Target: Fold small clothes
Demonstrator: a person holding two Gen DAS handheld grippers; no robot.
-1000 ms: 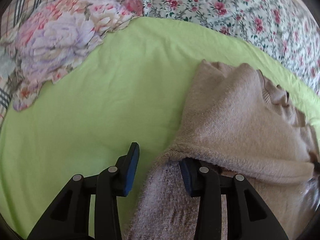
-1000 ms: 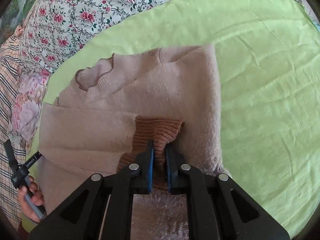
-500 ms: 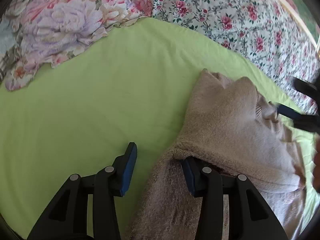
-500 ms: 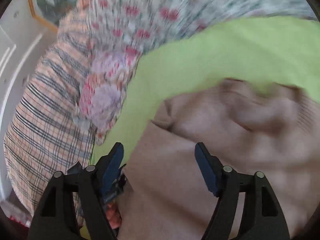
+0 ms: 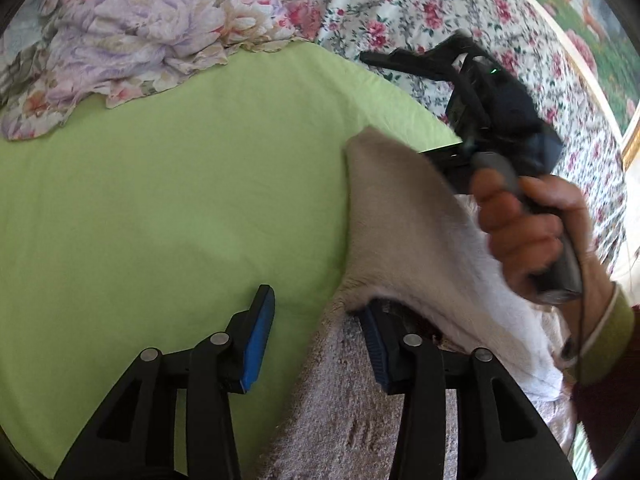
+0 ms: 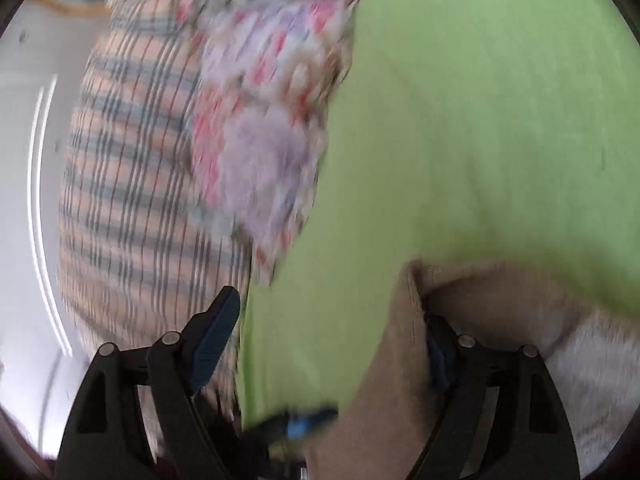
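Observation:
A beige knitted sweater [image 5: 404,216] lies folded on the lime-green sheet [image 5: 168,200]. My left gripper [image 5: 316,344] stands open at its near corner: the right pad sits tucked under a folded flap, the left pad over bare sheet. The right gripper [image 5: 394,104], held by a hand [image 5: 520,232], hovers over the sweater's far corner. In the blurred right wrist view the right gripper [image 6: 326,348] is wide and its jaws are opening. The sweater [image 6: 380,360] drapes over its right finger without being pinched. A blue pad of the left gripper [image 6: 296,426] shows below.
A peony-print pillow [image 5: 132,32] and a rose-print quilt [image 5: 400,12] border the sheet at the back. A plaid blanket [image 6: 132,184] lies beside them, with a white wall [image 6: 24,160] beyond. A framed picture [image 5: 580,20] stands at the top right.
The right gripper let go of the brown ribbed cuff, opened wide and swung left across the sweater into the left wrist view. The left gripper shifted a little and rolled.

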